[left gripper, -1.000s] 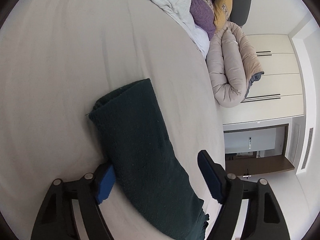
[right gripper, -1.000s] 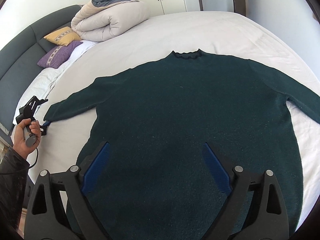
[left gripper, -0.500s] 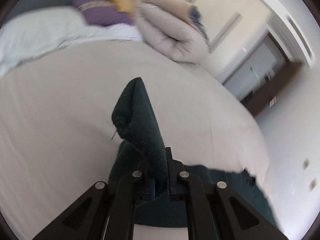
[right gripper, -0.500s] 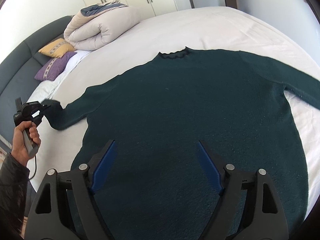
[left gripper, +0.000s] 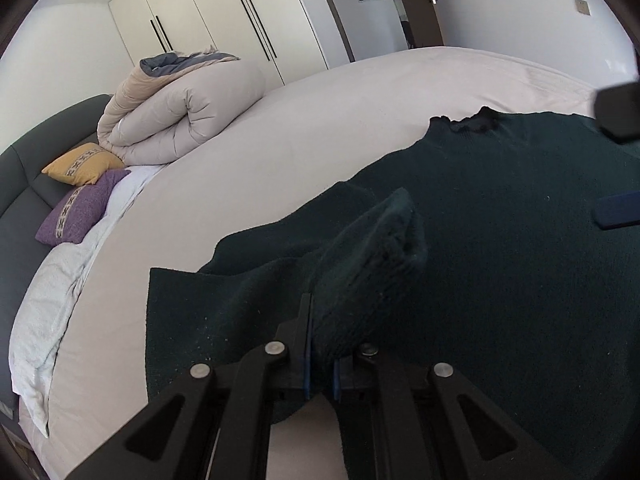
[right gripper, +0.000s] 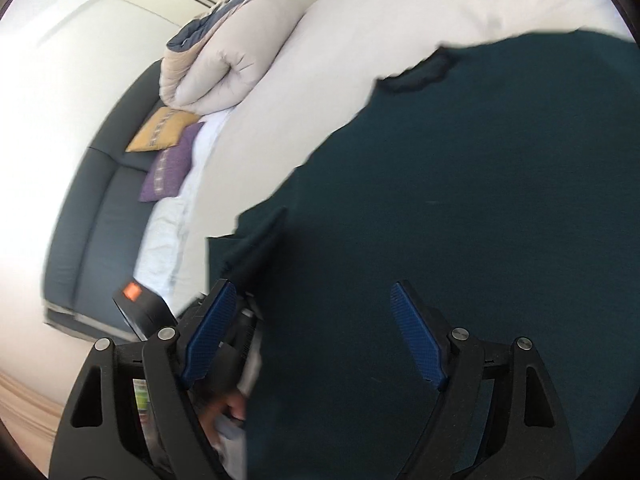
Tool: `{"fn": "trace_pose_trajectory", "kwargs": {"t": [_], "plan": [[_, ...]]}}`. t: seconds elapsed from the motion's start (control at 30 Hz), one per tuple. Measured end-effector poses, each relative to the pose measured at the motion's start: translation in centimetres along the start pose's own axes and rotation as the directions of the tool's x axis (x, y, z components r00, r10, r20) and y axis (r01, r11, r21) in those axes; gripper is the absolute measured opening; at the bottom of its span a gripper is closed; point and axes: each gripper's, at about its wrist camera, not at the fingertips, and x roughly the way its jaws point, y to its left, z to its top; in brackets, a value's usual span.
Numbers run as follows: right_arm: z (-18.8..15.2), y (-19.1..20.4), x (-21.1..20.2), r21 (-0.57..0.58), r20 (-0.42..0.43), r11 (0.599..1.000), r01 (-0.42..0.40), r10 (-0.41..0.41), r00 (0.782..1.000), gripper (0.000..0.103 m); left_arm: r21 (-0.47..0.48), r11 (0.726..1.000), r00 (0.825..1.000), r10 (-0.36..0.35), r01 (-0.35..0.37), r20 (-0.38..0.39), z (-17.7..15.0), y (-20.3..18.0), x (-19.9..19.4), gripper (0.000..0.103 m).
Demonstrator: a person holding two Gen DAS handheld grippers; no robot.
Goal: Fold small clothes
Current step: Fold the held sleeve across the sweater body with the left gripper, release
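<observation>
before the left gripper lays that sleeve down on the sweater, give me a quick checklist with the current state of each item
1. Left gripper clamped on the sleeve cuff: ok, the jaws are shut with the dark green knit pinched between them.
2. Sleeve lifted over the sweater body: ok, the cuff stands above the chest area.
3. Right gripper free: ok, its jaws stand open over the sweater with nothing pinched.
4. Sweater body flat where the sleeve will land: ok in the left wrist view; the right wrist view is too blurred to confirm.
5. Other sleeve's position: cannot tell, out of view.
6. Bed beside the sweater: ok, the rolled duvet and pillows lie well apart.
</observation>
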Motion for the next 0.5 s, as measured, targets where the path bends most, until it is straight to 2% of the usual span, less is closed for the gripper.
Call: {"fn": "trace_pose_trajectory", "kwargs": {"t": [0.1, 0.13, 0.27, 0.37, 0.43, 0.5], "plan": [[1.6, 0.3, 4.4, 0.072, -0.052, 0.994, -0.081, 0.085, 0.995, 0.079, 0.033, 0.999, 1.0, 0.025, -0.026, 0.015, -0.3, -0.3, -0.1, 0.007], [2.3, 0.4, 6.5, 0.104, -0.092, 0.987, -0.121, 0.131, 0.987, 0.079, 0.042, 0.999, 0.999, 0.032, -0.032, 0.021, -0.5, -0.4, -0.2, 0.007], [3.5, 0.1, 12.1, 0.194, -0.155, 0.973, -0.126, 0.157, 0.975, 0.079, 0.065, 0.997, 0.998, 0.05, -0.052, 0.034, -0.8, -0.7, -0.2, 0.007], [4.3, -0.3, 15.7, 0.238, -0.188, 0.964, -0.117, 0.164, 0.968, 0.063, 0.07, 0.996, 0.998, 0.053, -0.056, 0.035, -0.8, -0.8, -0.1, 0.007], [4.4, -0.1, 17.6, 0.231, -0.209, 0.966, -0.118, 0.168, 0.963, 0.033, 0.06, 0.997, 0.998, 0.052, -0.054, 0.032, -0.7, -0.6, 0.0, 0.008], [4.1, 0.6, 19.4, 0.191, -0.239, 0.976, -0.108, 0.153, 0.959, 0.023, 0.041, 0.998, 0.999, 0.047, -0.048, 0.028, -0.7, -0.3, 0.0, 0.011]]}}
